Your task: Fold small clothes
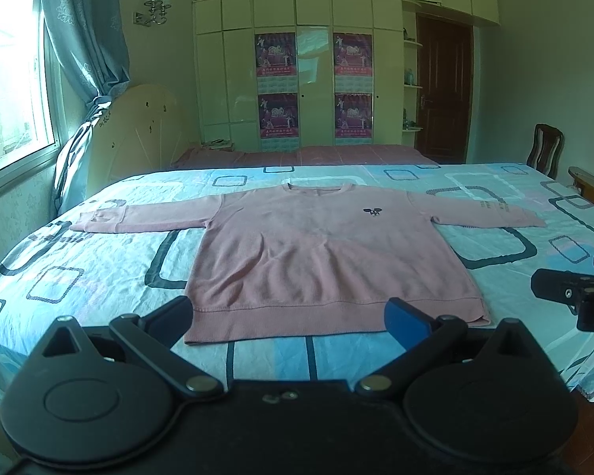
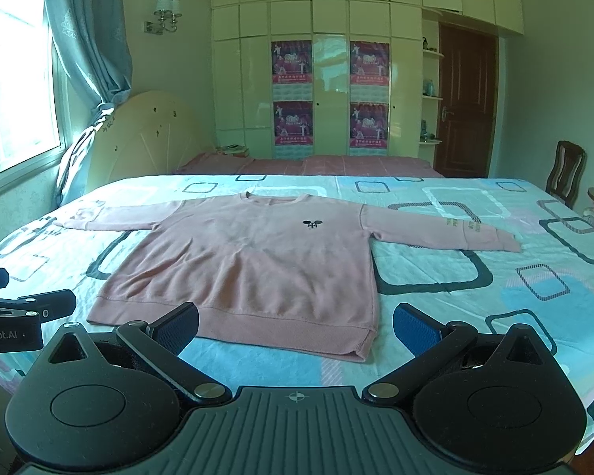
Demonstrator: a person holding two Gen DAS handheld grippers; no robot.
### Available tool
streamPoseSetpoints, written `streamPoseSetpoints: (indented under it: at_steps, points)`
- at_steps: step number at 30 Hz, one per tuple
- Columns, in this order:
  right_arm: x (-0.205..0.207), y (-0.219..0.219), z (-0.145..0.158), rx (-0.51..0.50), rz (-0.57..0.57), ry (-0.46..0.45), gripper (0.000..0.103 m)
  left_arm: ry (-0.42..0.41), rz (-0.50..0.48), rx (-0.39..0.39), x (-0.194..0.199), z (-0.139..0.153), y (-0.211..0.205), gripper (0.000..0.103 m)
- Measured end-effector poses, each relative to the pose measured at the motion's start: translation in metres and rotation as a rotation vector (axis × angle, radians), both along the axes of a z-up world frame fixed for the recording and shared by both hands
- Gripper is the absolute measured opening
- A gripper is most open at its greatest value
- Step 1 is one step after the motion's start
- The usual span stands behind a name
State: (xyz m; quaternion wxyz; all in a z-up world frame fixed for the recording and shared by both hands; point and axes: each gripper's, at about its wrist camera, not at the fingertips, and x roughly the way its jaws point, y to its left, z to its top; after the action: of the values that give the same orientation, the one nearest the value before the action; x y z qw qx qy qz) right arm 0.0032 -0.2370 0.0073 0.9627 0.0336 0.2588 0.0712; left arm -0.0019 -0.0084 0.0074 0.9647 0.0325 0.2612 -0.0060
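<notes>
Pink long-sleeved sweatshirt [image 1: 328, 253] flat on bed with blue patterned sheet [image 1: 99, 277], sleeves spread left and right, collar far side. Left claw [image 1: 289, 322] and right claw [image 2: 295, 330] before hem, apart. Cream wardrobe [image 1: 225, 79] behind bed; wooden chair [image 1: 544, 150] right; window [image 1: 8, 79] left.

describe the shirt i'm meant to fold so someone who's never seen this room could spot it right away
Find the big bed with the blue and white sheet printed with rounded squares. The pink sweatshirt lies flat on it, sleeves spread wide and collar pointing towards the wardrobe. It is the only garment there, with a small dark emblem on the chest.
</notes>
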Motion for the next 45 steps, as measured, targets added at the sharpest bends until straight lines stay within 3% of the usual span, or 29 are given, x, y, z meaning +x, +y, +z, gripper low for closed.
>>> streamPoseSetpoints:
  at_steps: [24,36,38,45]
  points:
    - [0.016,-0.007,-0.005,0.017,-0.008,0.012,0.103,0.014,0.019,-0.018,0.015,-0.006,0.007,0.103]
    - [0.082,-0.026,-0.019,0.019,-0.095,0.024,0.103,0.035,-0.015,-0.135,0.091,-0.018,0.011,0.103]
    - [0.097,-0.030,-0.020,0.019,-0.115,0.022,0.103,0.047,-0.057,-0.160,0.108,-0.019,0.012,0.103]
    - [0.153,-0.042,-0.020,0.026,-0.196,0.015,0.103,0.030,-0.079,-0.101,0.163,-0.011,0.016,0.103]
